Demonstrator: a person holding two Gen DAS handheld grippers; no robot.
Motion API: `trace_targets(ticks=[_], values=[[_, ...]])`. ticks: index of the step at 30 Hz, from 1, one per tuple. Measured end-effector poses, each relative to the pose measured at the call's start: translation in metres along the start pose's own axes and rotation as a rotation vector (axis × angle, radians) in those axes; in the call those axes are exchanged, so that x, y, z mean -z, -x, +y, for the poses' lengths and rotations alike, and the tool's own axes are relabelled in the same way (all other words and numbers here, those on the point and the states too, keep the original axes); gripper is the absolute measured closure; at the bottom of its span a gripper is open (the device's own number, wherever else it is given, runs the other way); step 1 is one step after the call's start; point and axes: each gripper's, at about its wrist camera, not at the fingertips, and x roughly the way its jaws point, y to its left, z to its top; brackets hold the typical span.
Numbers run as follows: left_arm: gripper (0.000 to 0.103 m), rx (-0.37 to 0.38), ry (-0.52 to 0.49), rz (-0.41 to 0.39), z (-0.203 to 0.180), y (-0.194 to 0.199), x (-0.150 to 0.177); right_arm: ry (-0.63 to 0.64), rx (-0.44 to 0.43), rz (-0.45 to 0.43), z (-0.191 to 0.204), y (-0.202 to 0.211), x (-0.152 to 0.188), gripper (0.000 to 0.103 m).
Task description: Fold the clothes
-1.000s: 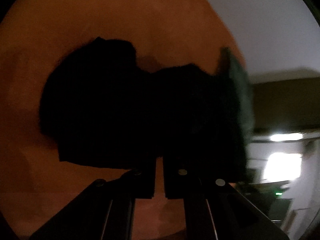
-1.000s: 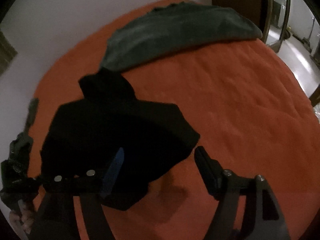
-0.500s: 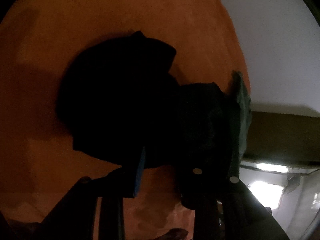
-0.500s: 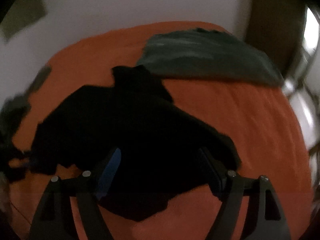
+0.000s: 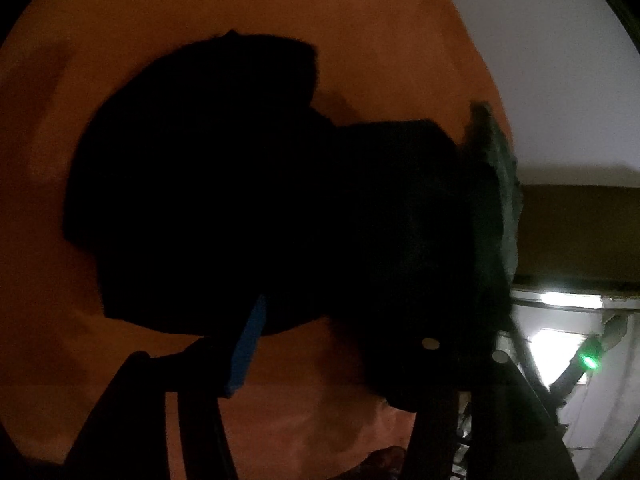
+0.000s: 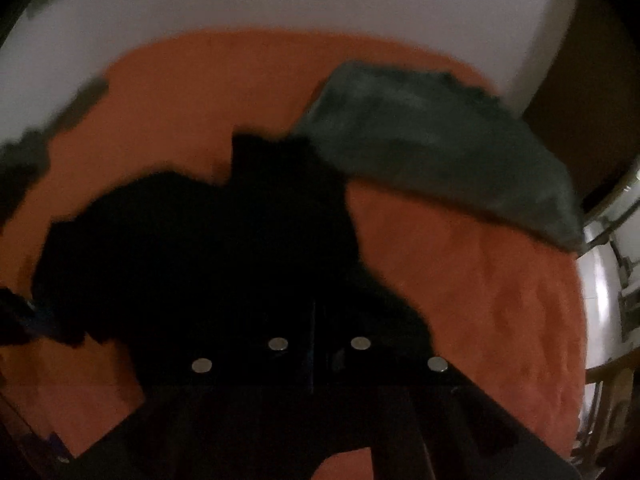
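Since a second ago, the left gripper (image 5: 340, 344) has gone from pinched together to spread apart, and the right gripper (image 6: 316, 320) has gone from wide apart to closed. On the left wrist view, the jaws are opening: the finger with the blue pad (image 5: 248, 348) is sitting at about seven o'clock, the other finger at about five o'clock, and the black garment (image 5: 240, 200) is lying across the gap between them without the blue pad pressing on it. Whether the far finger is touching the cloth is lost in the dark.

On the right wrist view, the two fingers are meeting at six o'clock, their tips sunk into the near edge of the black garment, so they are pinching it, though the exact fold being held is too dark to make out.

The black garment is lying crumpled in the middle of the orange blanket (image 6: 460, 280), spreading toward nine o'clock in the right view. A grey-green garment (image 6: 440, 148) is resting at about one o'clock, its near corner touching the black one. In the left view that grey-green garment (image 5: 502, 184) is showing only as a strip at three o'clock, behind the black cloth.
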Motion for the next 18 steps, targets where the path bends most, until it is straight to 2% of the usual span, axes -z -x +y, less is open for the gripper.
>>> trace_targets(ticks=[2, 6, 9, 11, 14, 16, 18], values=[[0.046, 0.0, 0.03, 0.006, 0.002, -0.005, 0.0, -0.05, -0.016, -0.081, -0.011, 0.034, 0.001, 0.101], [0.046, -0.026, 0.046, -0.002, -0.006, -0.003, 0.006, -0.145, -0.068, -0.148, -0.032, 0.086, 0.014, 0.101], [0.046, -0.043, 0.054, -0.013, -0.009, 0.006, 0.011, -0.26, -0.105, -0.169, -0.05, 0.1, 0.026, 0.101], [0.046, -0.024, 0.069, -0.034, -0.013, 0.014, 0.015, -0.298, -0.129, -0.171, -0.052, 0.1, 0.041, 0.101], [0.046, -0.021, 0.119, -0.117, -0.017, 0.038, 0.023, -0.321, -0.126, -0.146, -0.049, 0.093, 0.063, 0.101], [0.046, -0.082, 0.273, -0.244, -0.005, 0.067, 0.041, -0.306, -0.13, -0.121, -0.041, 0.088, 0.072, 0.101], [0.046, -0.041, 0.285, -0.271, -0.008, 0.077, 0.056, -0.261, -0.143, -0.135, -0.03, 0.096, 0.073, 0.101]])
